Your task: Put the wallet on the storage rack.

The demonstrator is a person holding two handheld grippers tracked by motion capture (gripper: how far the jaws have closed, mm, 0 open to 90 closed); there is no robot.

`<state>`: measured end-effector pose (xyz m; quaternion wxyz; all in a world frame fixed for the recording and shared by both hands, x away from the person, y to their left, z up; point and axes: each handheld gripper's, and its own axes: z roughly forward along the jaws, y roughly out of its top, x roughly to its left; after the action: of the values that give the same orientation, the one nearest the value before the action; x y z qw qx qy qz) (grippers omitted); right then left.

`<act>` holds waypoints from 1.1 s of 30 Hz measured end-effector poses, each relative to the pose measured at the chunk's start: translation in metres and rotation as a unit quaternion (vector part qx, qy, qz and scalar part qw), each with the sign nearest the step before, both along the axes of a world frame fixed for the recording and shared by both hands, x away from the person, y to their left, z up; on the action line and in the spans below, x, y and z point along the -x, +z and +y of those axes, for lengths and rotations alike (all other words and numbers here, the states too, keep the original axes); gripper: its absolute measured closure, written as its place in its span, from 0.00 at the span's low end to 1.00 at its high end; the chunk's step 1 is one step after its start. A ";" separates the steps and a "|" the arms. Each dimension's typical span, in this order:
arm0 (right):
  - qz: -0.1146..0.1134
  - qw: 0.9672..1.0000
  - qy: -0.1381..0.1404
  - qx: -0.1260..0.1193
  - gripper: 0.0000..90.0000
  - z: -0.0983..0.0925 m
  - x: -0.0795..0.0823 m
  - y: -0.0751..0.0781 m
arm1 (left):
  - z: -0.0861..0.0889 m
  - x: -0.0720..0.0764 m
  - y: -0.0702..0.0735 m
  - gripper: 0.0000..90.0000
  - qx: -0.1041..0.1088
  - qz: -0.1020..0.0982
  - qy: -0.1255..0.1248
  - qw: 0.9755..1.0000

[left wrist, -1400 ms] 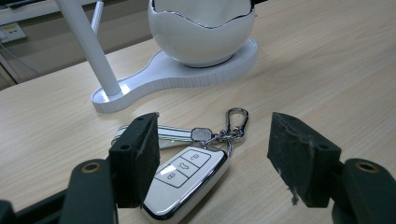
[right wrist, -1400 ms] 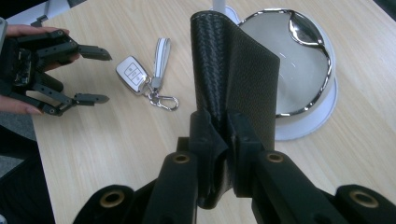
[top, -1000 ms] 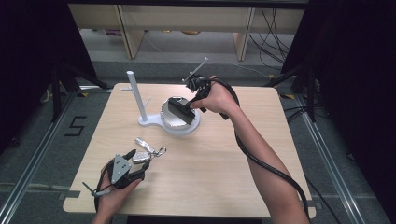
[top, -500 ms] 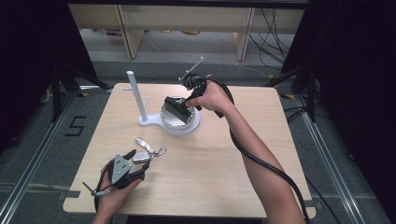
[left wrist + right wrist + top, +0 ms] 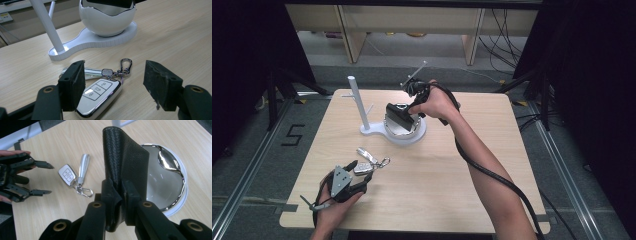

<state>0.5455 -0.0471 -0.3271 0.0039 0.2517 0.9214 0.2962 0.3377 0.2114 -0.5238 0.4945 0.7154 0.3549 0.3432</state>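
Observation:
My right gripper (image 5: 121,192) is shut on a black leather wallet (image 5: 125,160), which stands up between the jaws. In the high view the wallet (image 5: 398,117) hangs over the white chrome-rimmed bowl (image 5: 409,134), with the right gripper (image 5: 408,116) coming in from the right. A white car key fob (image 5: 100,93) with a strap and a carabiner (image 5: 125,66) lies flat on the table. My left gripper (image 5: 116,85) is open, one pad on each side of the fob without touching it. The fob (image 5: 364,165) sits just ahead of the left gripper (image 5: 363,173).
The bowl (image 5: 107,20) shares a white base (image 5: 75,47) with an upright white pole (image 5: 357,102) that has short pegs. The wooden table (image 5: 472,200) has free room on its right half and front. Shelving and cables lie beyond the far edge.
The right hand has shifted slightly left with the wallet, staying over the bowl. The left gripper and the key fob have not moved.

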 end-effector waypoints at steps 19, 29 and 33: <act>-0.029 0.999 -0.041 0.006 0.86 -0.008 -0.021 -0.028 | 0.000 0.000 0.000 0.37 -0.004 0.000 -0.001 1.000; -0.103 0.991 -0.079 0.015 0.78 -0.018 -0.018 -0.022 | -0.001 0.001 0.000 0.37 -0.004 -0.001 -0.003 1.000; -0.126 0.989 -0.081 0.015 0.76 -0.025 -0.013 -0.019 | -0.001 0.000 0.000 0.37 0.001 -0.002 -0.003 1.000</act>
<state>0.5583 -0.0724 -0.3459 0.1477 0.2863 0.8943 0.3106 0.3377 0.2106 -0.5242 0.4973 0.7152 0.3519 0.3426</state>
